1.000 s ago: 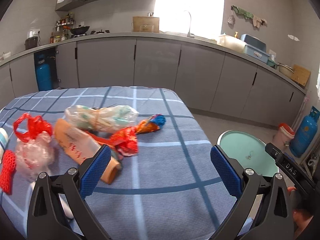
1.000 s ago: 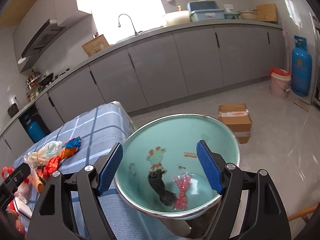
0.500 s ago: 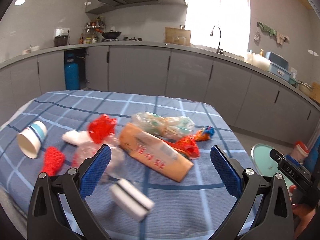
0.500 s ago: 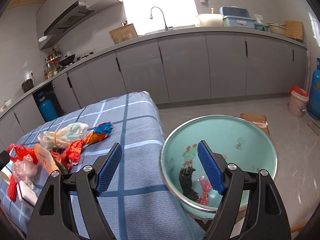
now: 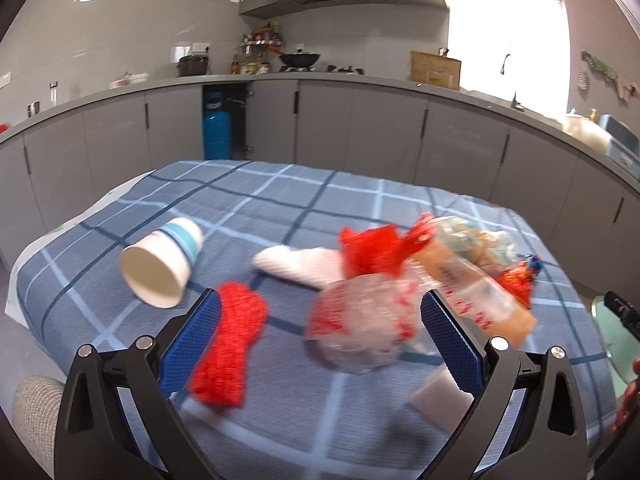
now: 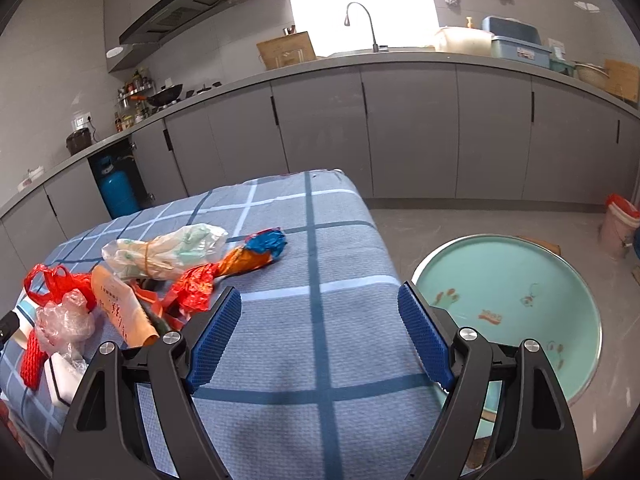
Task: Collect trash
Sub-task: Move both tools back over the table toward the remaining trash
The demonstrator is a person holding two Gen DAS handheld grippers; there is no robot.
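Trash lies on a blue checked tablecloth (image 5: pixel 280 200): a paper cup (image 5: pixel 160 266) on its side, a red mesh net (image 5: pixel 230 354), a clear crumpled bag with red handles (image 5: pixel 360 320), an orange packet (image 5: pixel 480 300), a white block (image 5: pixel 440 400). My left gripper (image 5: pixel 320 344) is open and empty just above the net and the clear bag. My right gripper (image 6: pixel 320 340) is open and empty over the bare cloth (image 6: pixel 320 360); a red and blue foil wrapper (image 6: pixel 240 260) lies ahead to its left. The teal basin (image 6: pixel 512 300) stands on the floor to the right.
Grey kitchen cabinets (image 6: pixel 400 132) run behind the table. A blue gas cylinder (image 5: pixel 217 130) stands in an open cabinet. A pink bucket (image 6: pixel 620 224) stands on the floor at far right. The table's right edge drops off beside the basin.
Both grippers have swung left, away from the basin and over the table. The left one now hangs above the net and clear bag; the right now faces the cloth instead of the basin.
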